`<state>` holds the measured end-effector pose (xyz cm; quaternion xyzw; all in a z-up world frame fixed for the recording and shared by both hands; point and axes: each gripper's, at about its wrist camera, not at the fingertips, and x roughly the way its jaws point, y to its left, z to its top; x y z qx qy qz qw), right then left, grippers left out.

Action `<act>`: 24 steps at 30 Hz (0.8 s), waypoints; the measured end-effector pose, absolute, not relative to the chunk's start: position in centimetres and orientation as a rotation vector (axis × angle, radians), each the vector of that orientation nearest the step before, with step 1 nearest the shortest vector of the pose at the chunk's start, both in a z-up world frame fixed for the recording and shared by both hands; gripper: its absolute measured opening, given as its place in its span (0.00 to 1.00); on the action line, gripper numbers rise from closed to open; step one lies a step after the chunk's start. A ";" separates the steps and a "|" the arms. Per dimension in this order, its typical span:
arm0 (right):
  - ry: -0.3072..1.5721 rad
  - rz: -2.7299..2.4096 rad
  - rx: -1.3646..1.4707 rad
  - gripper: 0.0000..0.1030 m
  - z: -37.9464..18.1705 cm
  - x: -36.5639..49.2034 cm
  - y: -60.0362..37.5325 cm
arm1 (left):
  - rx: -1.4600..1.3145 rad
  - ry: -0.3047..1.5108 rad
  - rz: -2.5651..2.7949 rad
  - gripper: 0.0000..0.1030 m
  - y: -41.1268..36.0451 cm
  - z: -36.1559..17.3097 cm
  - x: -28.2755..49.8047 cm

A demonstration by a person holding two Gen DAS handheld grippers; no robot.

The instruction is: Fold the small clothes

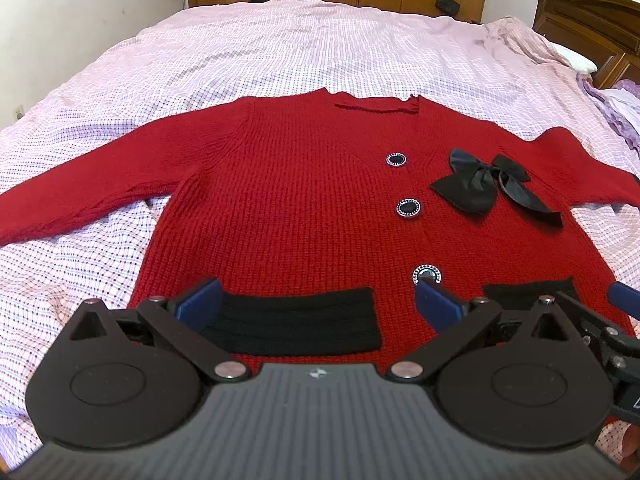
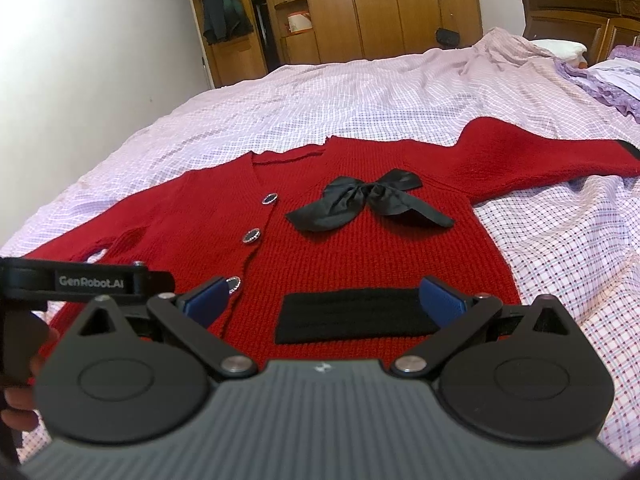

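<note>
I see the red cardigan (image 1: 288, 208) spread flat on the bed (image 1: 240, 56), hem nearest me, sleeves out sideways. My left hand-held gripper (image 1: 316, 304) and right hand-held gripper (image 2: 322, 300) hover wide apart, empty, above its hem pockets.

One readable text only: "GenRobot.AI", pale letters on a dark label plate (image 2: 91, 281), on the black body of the left hand-held gripper (image 1: 317, 305), seen in the right wrist view just left of the right hand-held gripper (image 2: 321, 297). A partial white mark shows on the black part at the far right edge of the left wrist view, too cropped to read. Small emblem on each grey gripper housing (image 1: 316, 373), a symbol, no letters. Nothing legible on the red cardigan (image 1: 304, 208).
</note>
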<state>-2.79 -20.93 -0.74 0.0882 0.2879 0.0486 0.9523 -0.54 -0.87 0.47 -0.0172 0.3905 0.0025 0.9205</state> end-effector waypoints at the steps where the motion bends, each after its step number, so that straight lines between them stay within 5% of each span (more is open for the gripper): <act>1: 0.585 0.098 0.179 1.00 -0.7 -2.8 -20.9 | -0.035 0.802 0.004 1.00 -0.9 0.5 -0.5; 24: 0.626 0.046 0.263 1.00 -0.5 0.2 -27.6 | 0.000 0.818 -0.051 1.00 -2.7 1.2 2.3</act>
